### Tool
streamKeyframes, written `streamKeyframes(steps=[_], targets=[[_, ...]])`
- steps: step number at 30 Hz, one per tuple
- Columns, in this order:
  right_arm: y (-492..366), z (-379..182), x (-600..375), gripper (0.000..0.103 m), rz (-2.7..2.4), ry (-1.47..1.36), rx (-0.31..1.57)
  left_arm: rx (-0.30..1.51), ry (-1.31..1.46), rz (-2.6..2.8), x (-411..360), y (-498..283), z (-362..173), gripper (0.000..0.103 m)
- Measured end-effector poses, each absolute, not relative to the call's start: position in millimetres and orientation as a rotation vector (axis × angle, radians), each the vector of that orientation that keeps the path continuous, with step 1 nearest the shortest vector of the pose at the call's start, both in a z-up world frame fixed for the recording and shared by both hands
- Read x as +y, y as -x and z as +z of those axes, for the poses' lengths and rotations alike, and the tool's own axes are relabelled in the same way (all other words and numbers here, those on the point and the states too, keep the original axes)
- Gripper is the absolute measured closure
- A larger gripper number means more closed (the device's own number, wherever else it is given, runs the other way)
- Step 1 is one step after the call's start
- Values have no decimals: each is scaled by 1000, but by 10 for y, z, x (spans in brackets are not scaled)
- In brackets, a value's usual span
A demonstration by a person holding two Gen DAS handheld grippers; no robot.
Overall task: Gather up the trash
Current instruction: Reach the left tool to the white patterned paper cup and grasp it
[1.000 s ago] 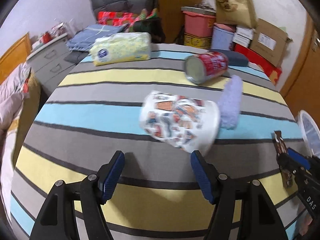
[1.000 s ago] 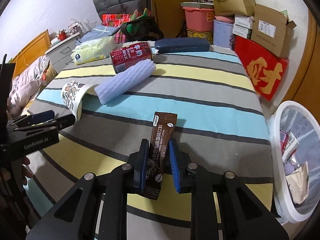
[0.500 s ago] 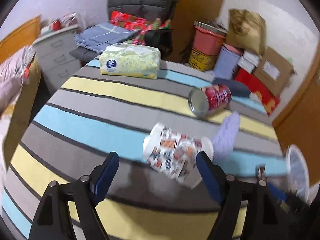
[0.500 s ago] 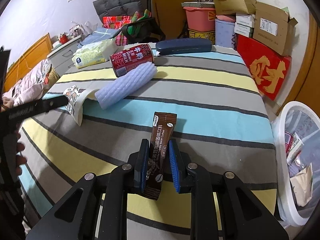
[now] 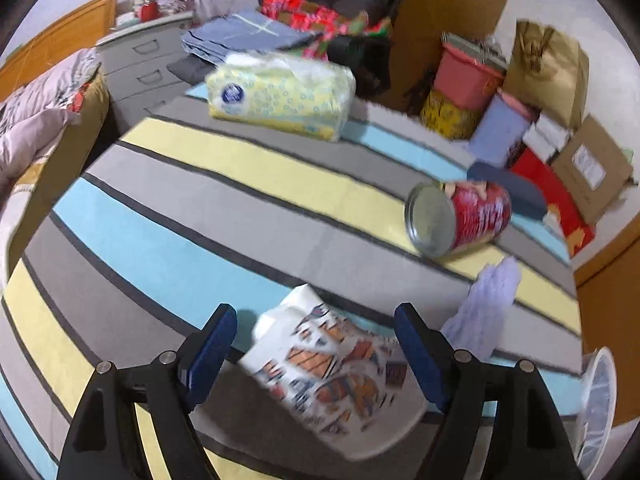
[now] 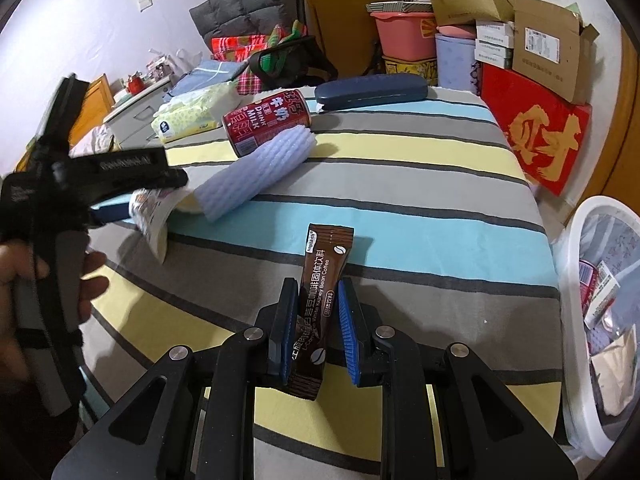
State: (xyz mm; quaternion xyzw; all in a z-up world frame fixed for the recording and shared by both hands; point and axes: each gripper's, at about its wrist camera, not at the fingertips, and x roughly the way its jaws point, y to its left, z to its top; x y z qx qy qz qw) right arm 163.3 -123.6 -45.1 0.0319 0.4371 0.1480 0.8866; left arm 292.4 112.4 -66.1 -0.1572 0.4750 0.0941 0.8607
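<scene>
Left gripper (image 5: pixel 316 344): jaws wide apart, straddling the cup, pads clear of it on both sides; seen side-on at the left edge of the right wrist view, held in a hand (image 6: pixel 48 276).
Cup (image 5: pixel 332 372): printed paper, on its side on the striped table (image 5: pixel 192 208), between the left jaws, mouth toward the camera; blurred.
Tissues (image 5: pixel 280 96): yellow pack, far left of the table.
Foam sleeve (image 6: pixel 256 168): pale purple, ribbed, lying just right of the cup, its far end against the can.
Can (image 6: pixel 266 122): red milk tin, on its side, beyond the sleeve.
Case (image 6: pixel 370 92): dark blue, at the far table edge, right of the can.
Right gripper (image 6: pixel 314 328): jaws closed on the sachet, blue pads pressing both its sides.
Sachet (image 6: pixel 320 288): brown coffee stick, upright in the right jaws, above the near table, top end sticking out past the pads.
Bin (image 6: pixel 576 248): white basket off the table's right edge, wrappers inside.
</scene>
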Motion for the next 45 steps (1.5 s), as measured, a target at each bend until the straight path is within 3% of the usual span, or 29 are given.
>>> streamKeyframes(steps=[18, 31, 37, 45], targets=[[-1607, -433, -1264, 82, 294, -68, 896, 995, 114, 136, 1050, -2184, -597, 22], [-1577, -429, -1262, 82, 306, -65, 892, 942, 226, 169, 1238, -1624, -500, 21], [-1555, -430, -1263, 82, 316, -65, 894, 947, 248, 169, 1283, -1554, -560, 14], [-1544, -423, -1254, 82, 320, -59, 890, 959, 250, 166, 1201, -1649, -663, 13]])
